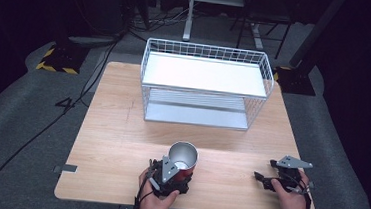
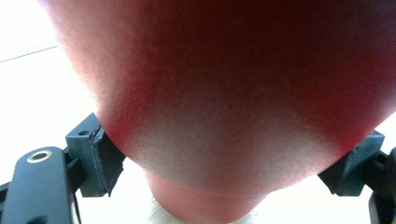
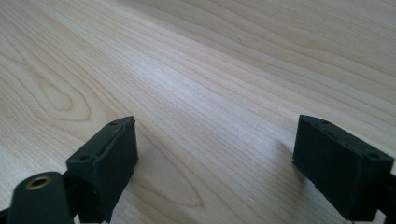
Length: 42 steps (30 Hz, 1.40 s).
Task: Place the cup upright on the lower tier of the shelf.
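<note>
The red cup (image 2: pixel 243 93) sits upright between the left gripper (image 1: pixel 168 176)'s jaws, clamped at its sides, likely for lifting toward the wire rack (image 1: pixel 205 83) ahead. The right gripper (image 3: pixel 229 163) rests wide open and empty over bare table (image 3: pixel 210 70), well clear.

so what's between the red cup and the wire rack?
Nothing. In the high view, bare wooden table separates the red cup, clamped in the left gripper, from the wire rack.

Matt pale wood table (image 1: pixel 121 129); cup (image 1: pixel 183 157) looks metal inside.
</note>
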Each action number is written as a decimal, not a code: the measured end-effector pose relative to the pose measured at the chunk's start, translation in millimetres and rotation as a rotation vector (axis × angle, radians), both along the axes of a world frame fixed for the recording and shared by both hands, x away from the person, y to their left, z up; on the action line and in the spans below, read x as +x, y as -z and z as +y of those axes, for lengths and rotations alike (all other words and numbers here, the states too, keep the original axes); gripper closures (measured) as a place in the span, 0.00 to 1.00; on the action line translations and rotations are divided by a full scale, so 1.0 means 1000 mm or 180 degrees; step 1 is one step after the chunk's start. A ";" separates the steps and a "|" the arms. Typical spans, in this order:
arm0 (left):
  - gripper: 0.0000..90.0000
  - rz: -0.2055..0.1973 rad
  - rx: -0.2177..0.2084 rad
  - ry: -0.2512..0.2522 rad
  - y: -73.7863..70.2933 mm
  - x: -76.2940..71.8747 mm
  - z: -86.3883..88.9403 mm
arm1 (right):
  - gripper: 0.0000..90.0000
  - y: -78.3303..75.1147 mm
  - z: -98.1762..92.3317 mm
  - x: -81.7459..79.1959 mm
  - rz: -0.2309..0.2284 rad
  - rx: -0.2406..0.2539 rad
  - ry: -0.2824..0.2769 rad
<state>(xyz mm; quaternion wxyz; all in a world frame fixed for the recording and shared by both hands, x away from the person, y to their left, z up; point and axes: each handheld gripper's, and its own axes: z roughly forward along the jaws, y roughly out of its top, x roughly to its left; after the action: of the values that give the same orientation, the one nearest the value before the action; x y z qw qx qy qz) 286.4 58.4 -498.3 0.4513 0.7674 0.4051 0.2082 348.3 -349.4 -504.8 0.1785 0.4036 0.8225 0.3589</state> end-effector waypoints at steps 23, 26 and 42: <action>0.18 0.0054 -0.0161 0.0056 -0.027 0.019 0.011 | 0.15 0.000 0.000 0.000 0.0000 0.0000 -0.0001; 0.18 0.0041 -0.0124 0.0056 -0.032 0.026 0.013 | 0.15 0.000 0.000 0.000 -0.0001 0.0000 0.0000; 0.18 0.0035 -0.0189 0.0054 -0.050 0.077 0.008 | 0.13 0.000 0.001 0.002 0.0013 -0.0007 0.0012</action>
<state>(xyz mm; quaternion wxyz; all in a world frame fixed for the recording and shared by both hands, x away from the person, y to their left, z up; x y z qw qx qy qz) 363.2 66.5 -448.0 0.4735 0.7582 0.4070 0.1880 349.9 -348.8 -505.0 0.1779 0.4057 0.8225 0.3568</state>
